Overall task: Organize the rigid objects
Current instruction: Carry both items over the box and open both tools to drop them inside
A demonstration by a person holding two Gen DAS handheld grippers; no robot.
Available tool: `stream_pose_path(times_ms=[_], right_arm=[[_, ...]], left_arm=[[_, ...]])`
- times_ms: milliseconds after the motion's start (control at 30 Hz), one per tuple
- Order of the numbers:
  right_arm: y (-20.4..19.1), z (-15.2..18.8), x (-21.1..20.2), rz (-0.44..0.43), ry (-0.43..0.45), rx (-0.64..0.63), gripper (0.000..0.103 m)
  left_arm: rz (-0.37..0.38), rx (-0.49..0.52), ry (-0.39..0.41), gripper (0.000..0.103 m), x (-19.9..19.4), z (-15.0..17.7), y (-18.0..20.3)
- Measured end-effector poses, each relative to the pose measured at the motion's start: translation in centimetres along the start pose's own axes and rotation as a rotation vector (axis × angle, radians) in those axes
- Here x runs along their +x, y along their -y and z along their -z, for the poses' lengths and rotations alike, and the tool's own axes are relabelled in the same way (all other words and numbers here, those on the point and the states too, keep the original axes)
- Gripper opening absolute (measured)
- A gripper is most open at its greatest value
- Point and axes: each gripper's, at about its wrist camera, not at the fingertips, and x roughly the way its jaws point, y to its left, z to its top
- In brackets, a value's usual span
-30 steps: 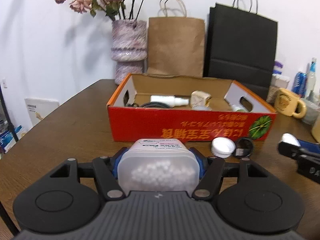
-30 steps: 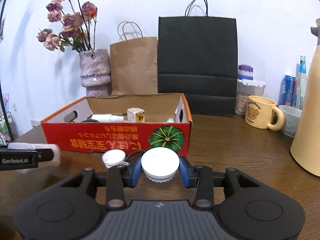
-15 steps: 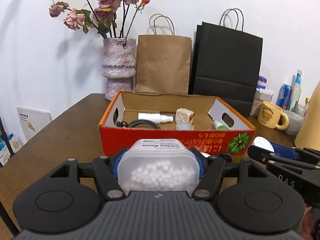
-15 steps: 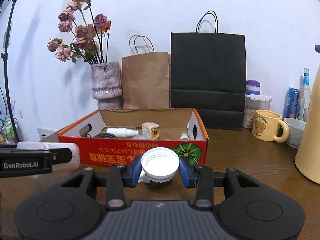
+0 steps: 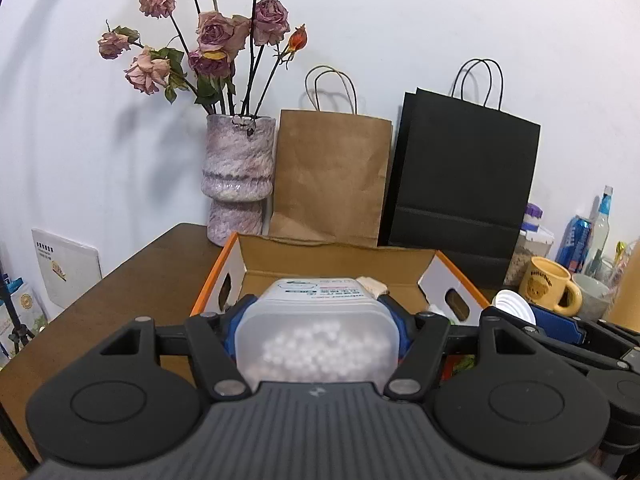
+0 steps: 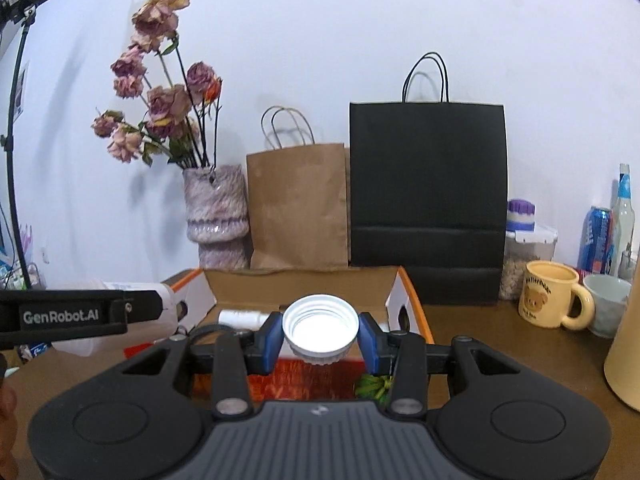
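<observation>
My left gripper (image 5: 318,326) is shut on a translucent plastic bottle (image 5: 318,336) of white pellets, held above the near edge of the orange-red cardboard box (image 5: 340,256). My right gripper (image 6: 320,334) is shut on a white screw cap (image 6: 320,326), open side toward the camera, held above the same box (image 6: 304,286). The cap also shows at the right of the left wrist view (image 5: 514,306). The bottle shows at the left of the right wrist view (image 6: 96,322). A white spray bottle (image 6: 242,317) lies in the box.
A vase of dried roses (image 5: 238,184), a brown paper bag (image 5: 330,184) and a black paper bag (image 5: 460,188) stand behind the box. A yellow bear mug (image 6: 554,300), a pale cup (image 6: 606,304), cans and bottles (image 6: 600,240) stand right. A beige jug (image 6: 624,340) is at far right.
Both grippers have risen from table level to above the box and moved toward it, each still holding its object. The loose lids on the table have dropped out of view.
</observation>
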Motion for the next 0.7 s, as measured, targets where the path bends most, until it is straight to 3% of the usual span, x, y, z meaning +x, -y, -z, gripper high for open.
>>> stream_pose_path(times_ms=[700], right_arm=[[1.4,-2.7,7.8,-0.003,0.001,0.015,0.039]], left_arm=[[-0.032,-0.028,0.002,0.067,7.8,-3.0,0.2]])
